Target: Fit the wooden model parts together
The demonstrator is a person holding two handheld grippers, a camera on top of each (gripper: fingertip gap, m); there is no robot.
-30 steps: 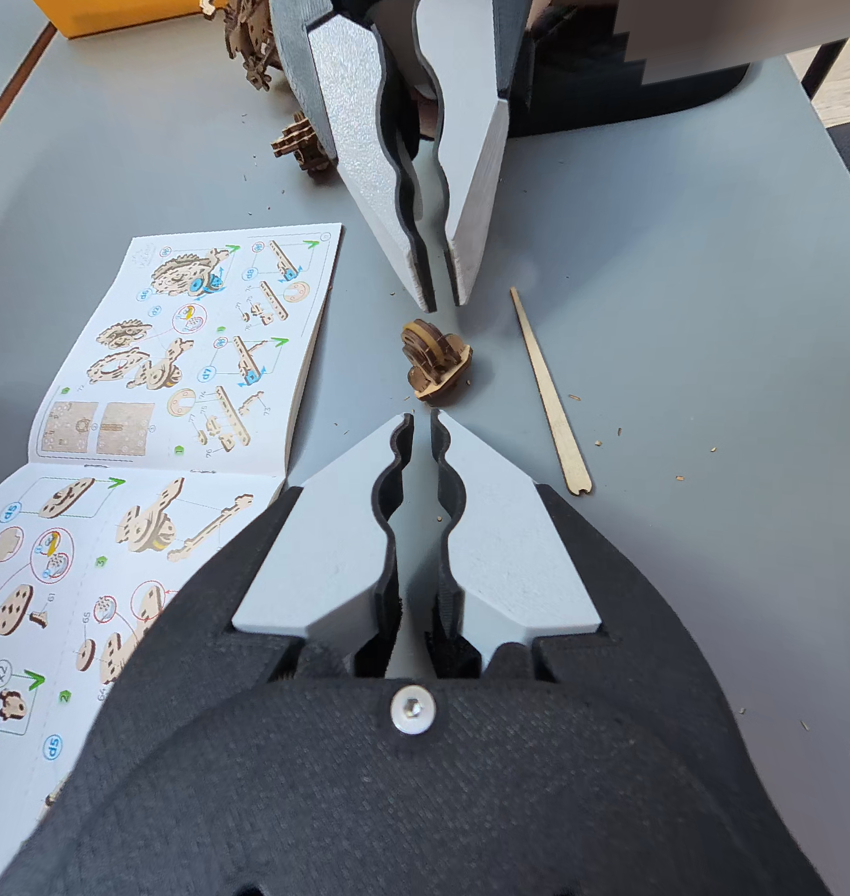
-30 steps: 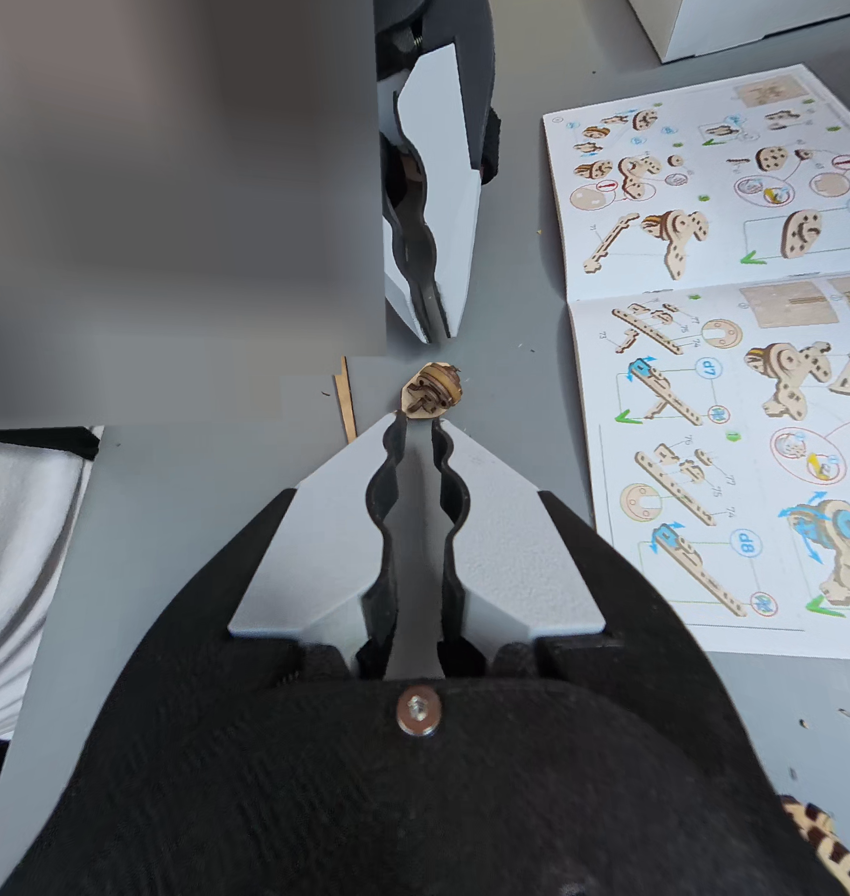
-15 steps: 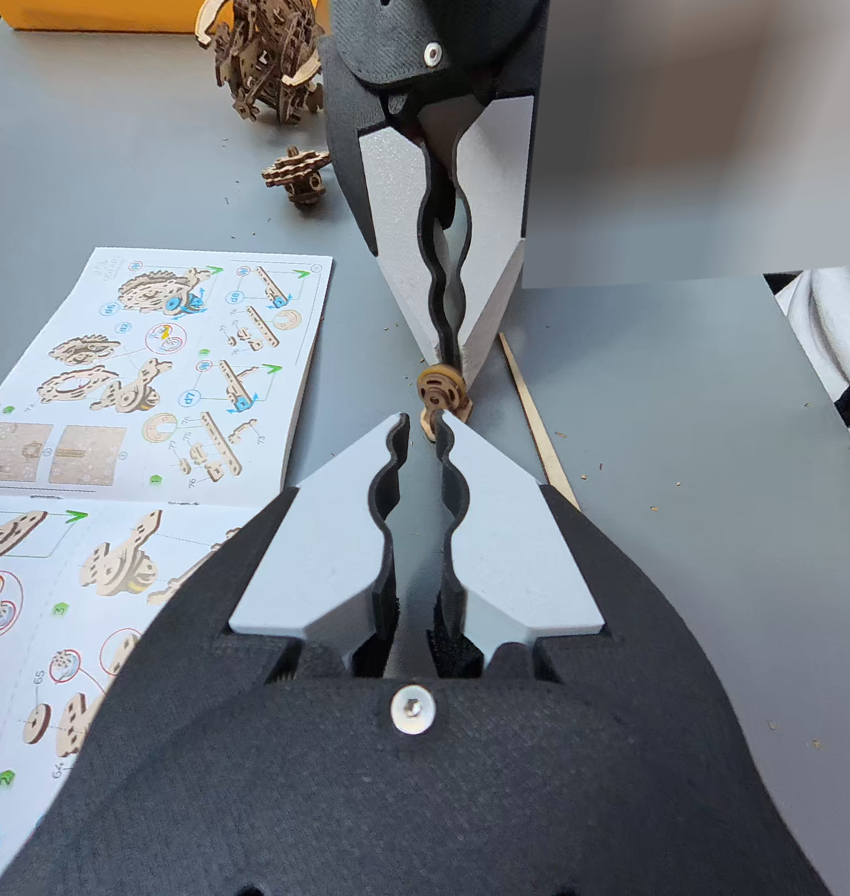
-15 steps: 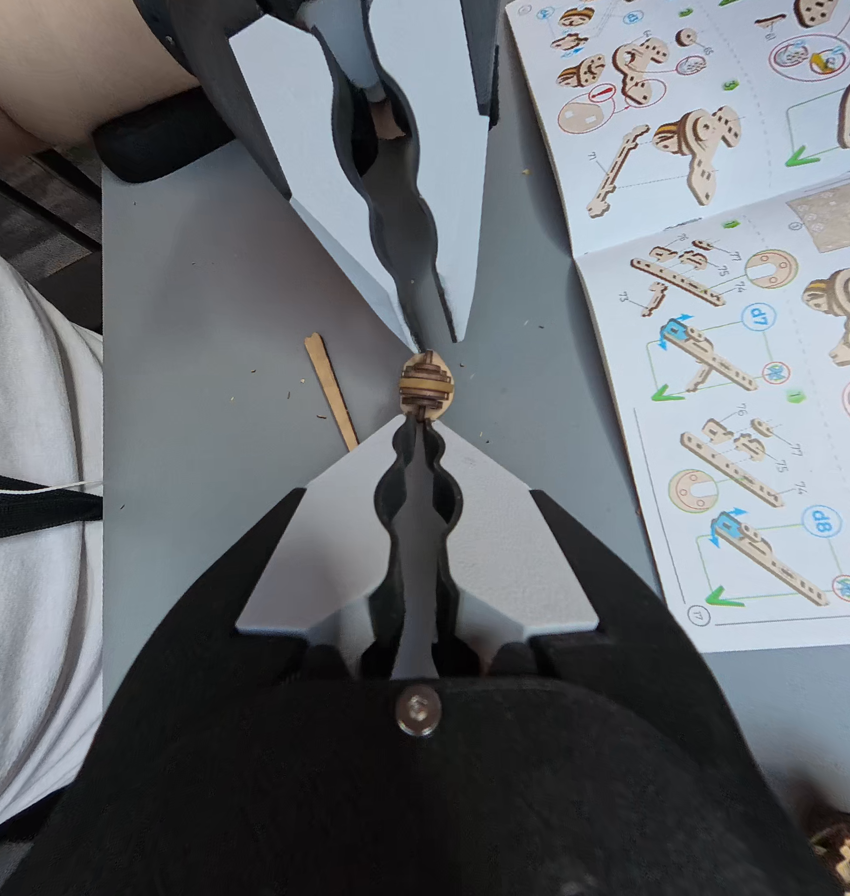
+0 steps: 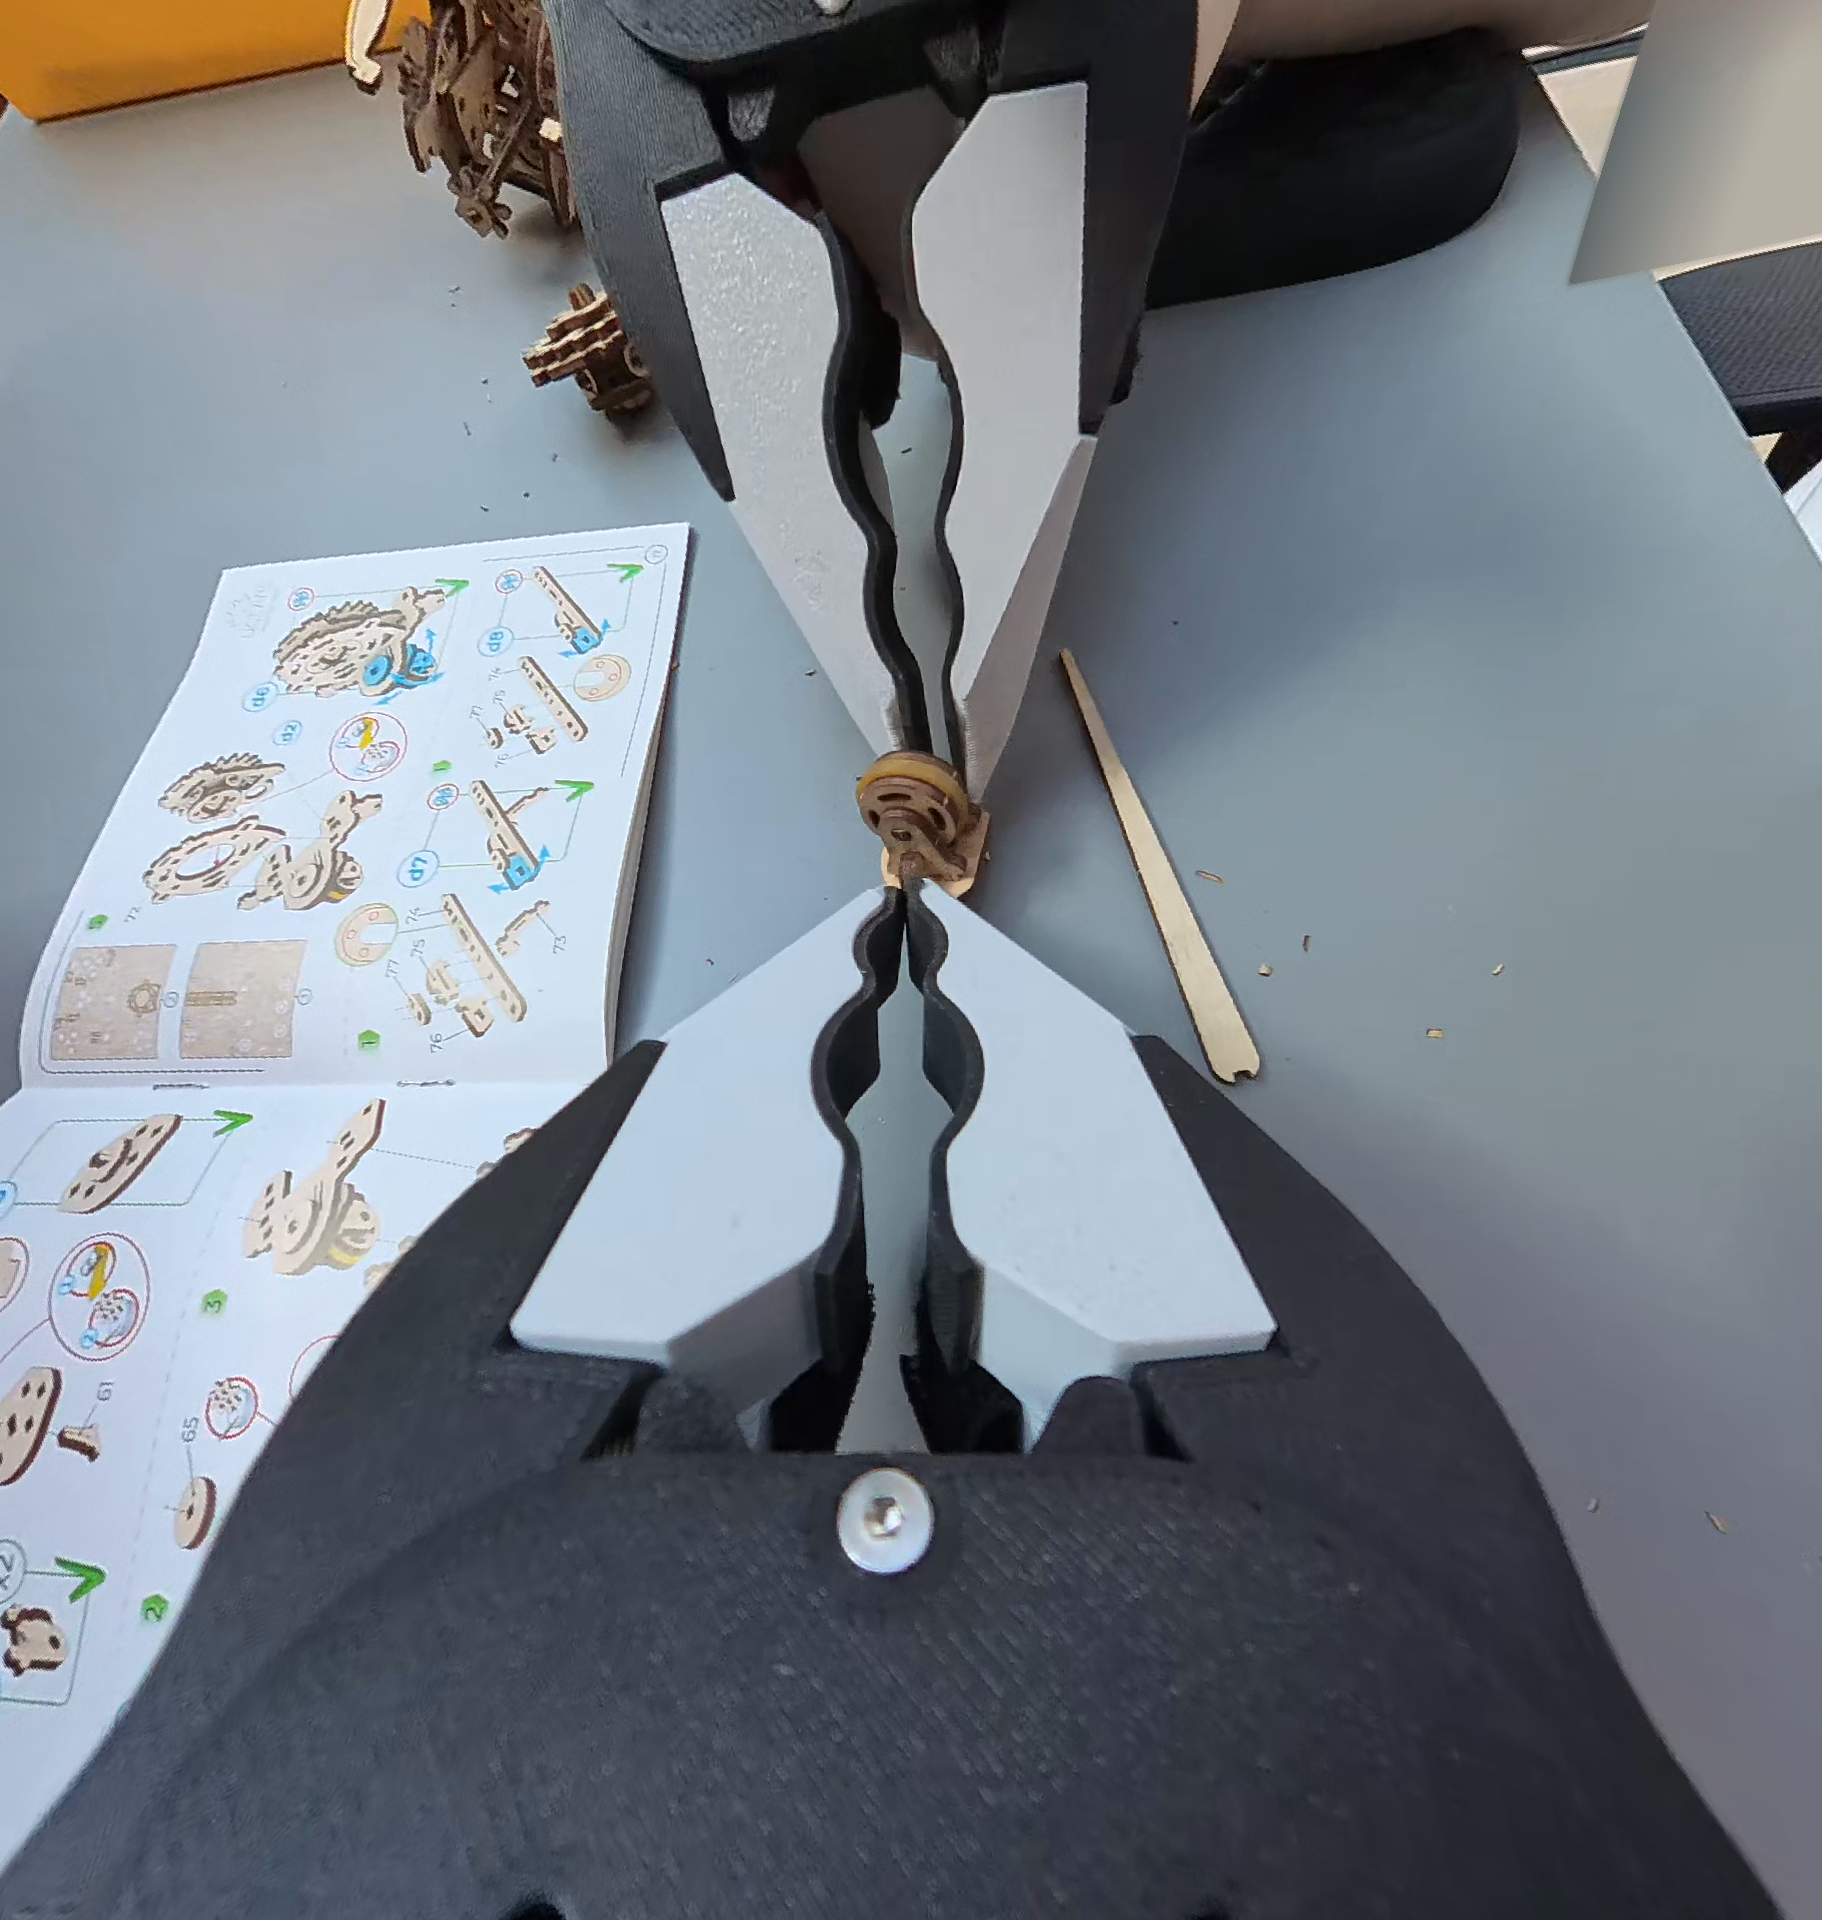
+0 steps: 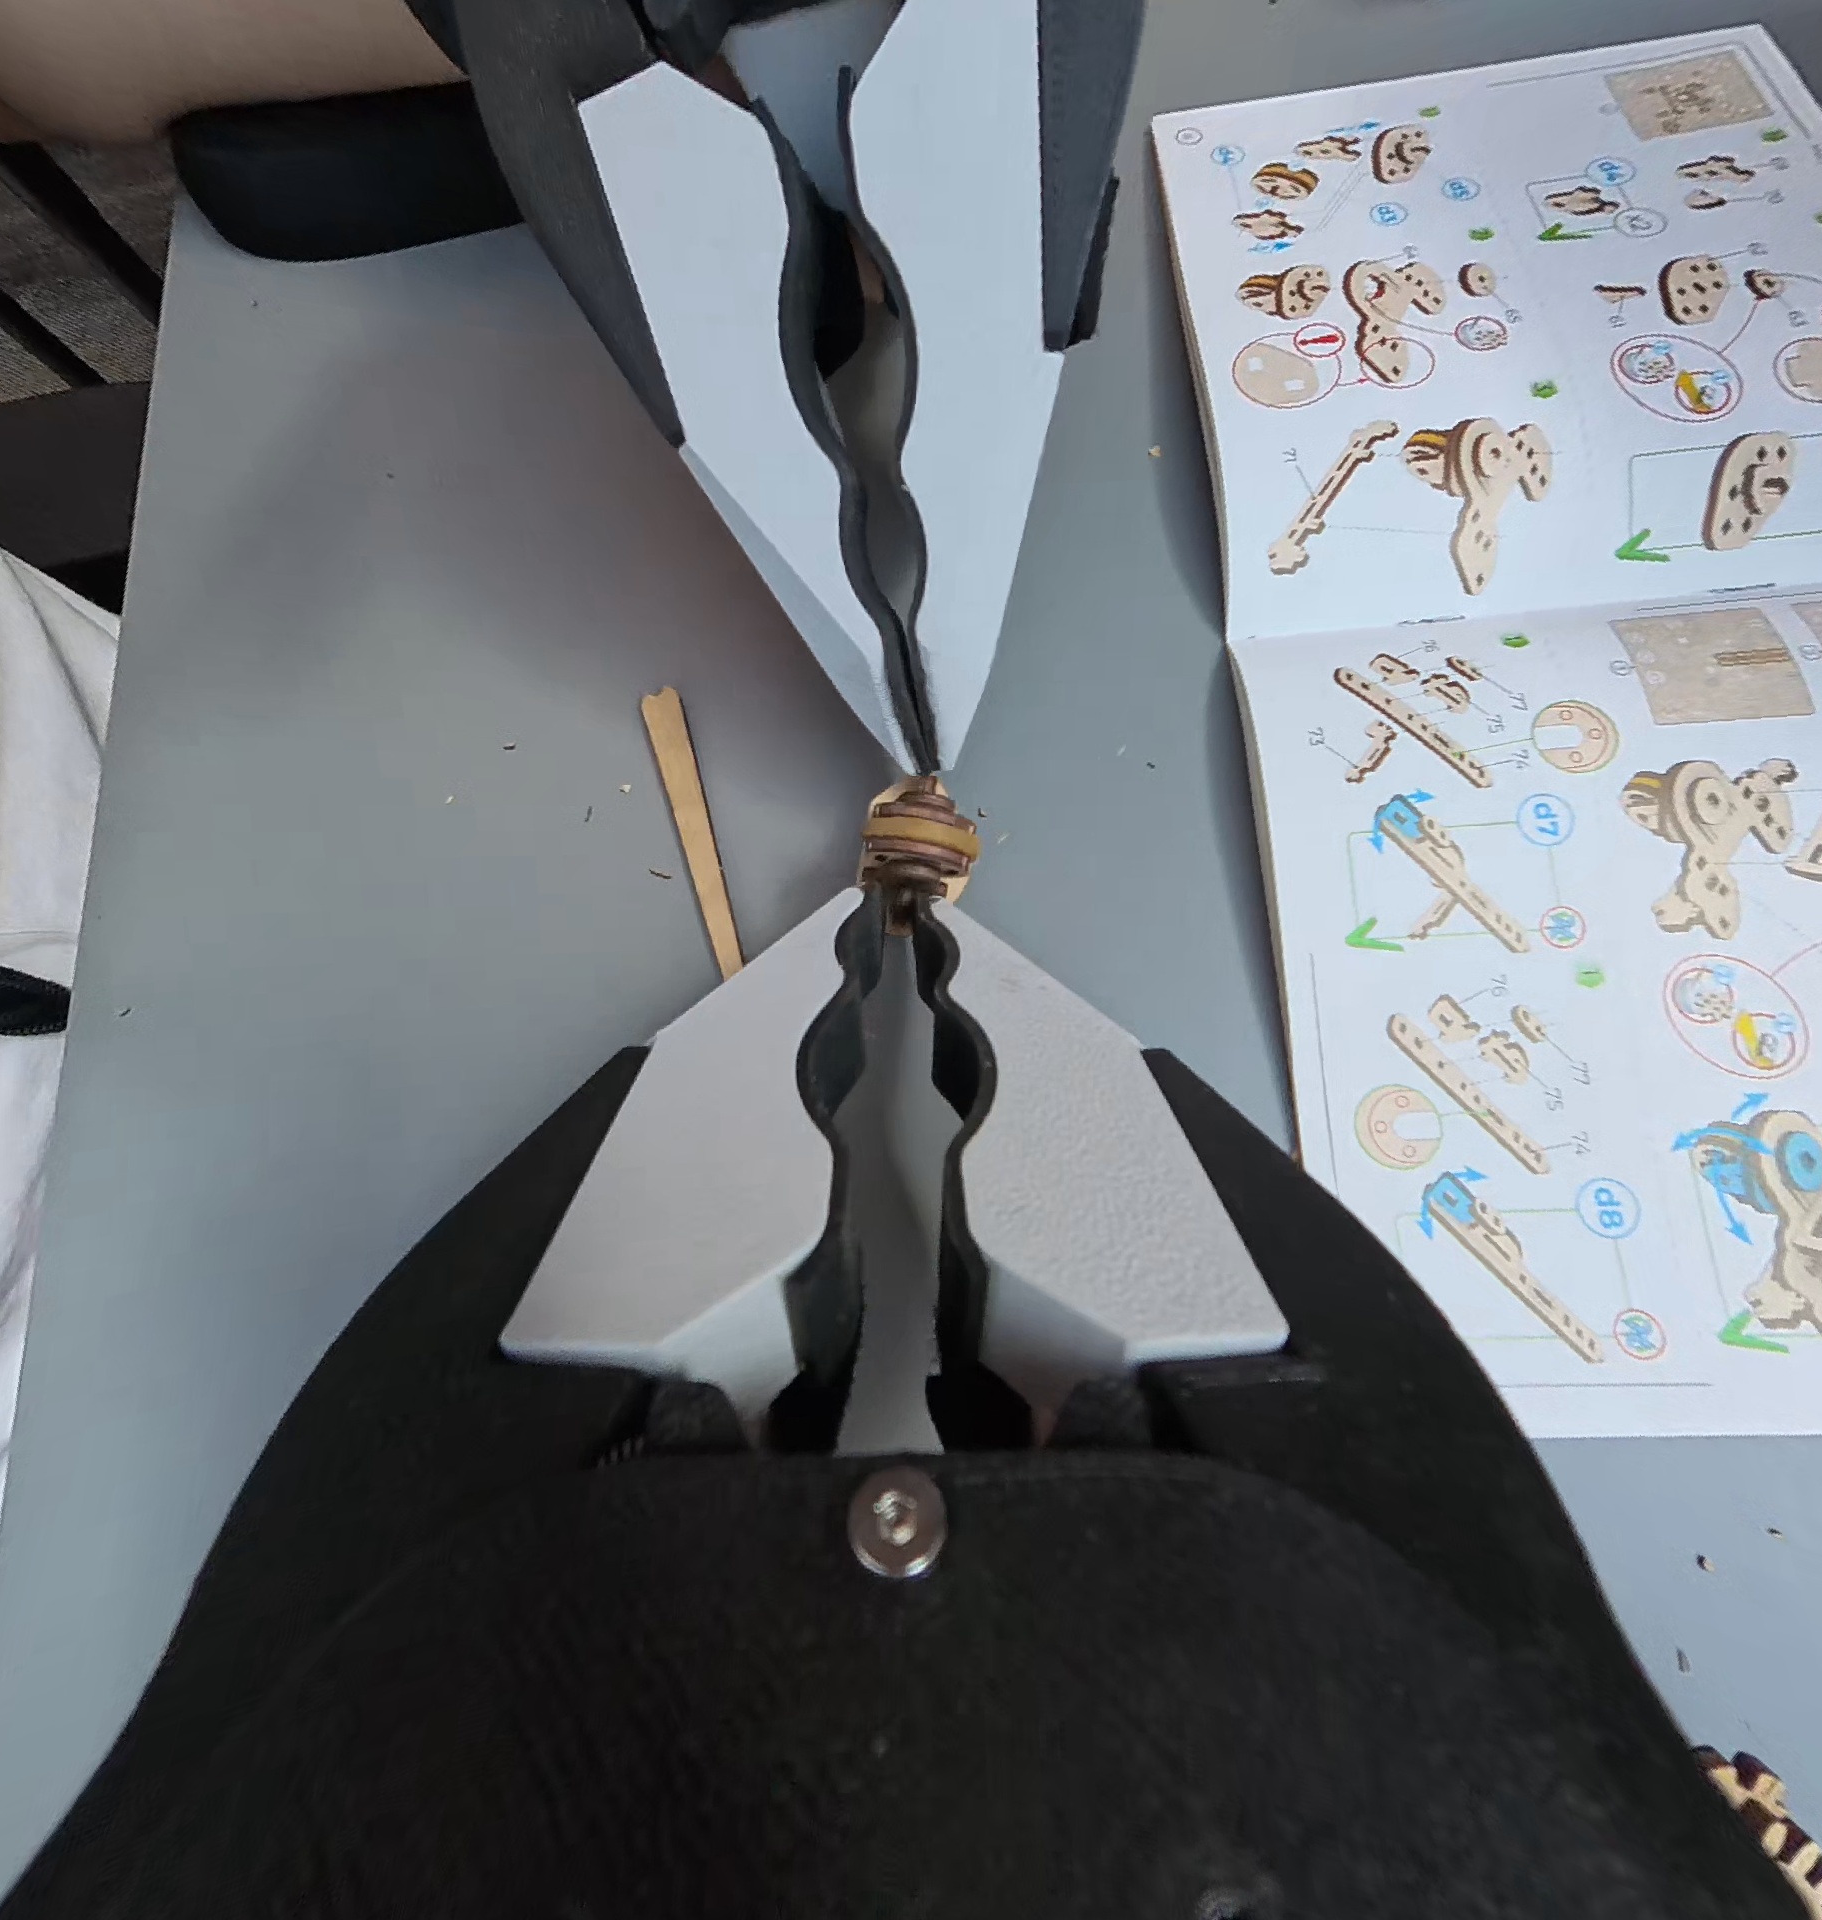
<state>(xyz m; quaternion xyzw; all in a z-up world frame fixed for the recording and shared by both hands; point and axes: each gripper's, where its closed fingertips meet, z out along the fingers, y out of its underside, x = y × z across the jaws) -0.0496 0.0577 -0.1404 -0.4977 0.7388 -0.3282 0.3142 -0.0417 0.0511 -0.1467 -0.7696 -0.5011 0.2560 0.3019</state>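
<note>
Both the left tongs (image 5: pixel 905 902) and right tongs (image 6: pixel 894 914) are clamped on opposite ends of the small wooden assembly (image 5: pixel 919 819) above the grey table (image 5: pixel 1406 623).

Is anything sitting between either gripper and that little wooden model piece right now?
Nothing visible. The left gripper and right gripper are both shut on the wooden assembly from opposite ends; the wooden stick lies off to one side.
</note>
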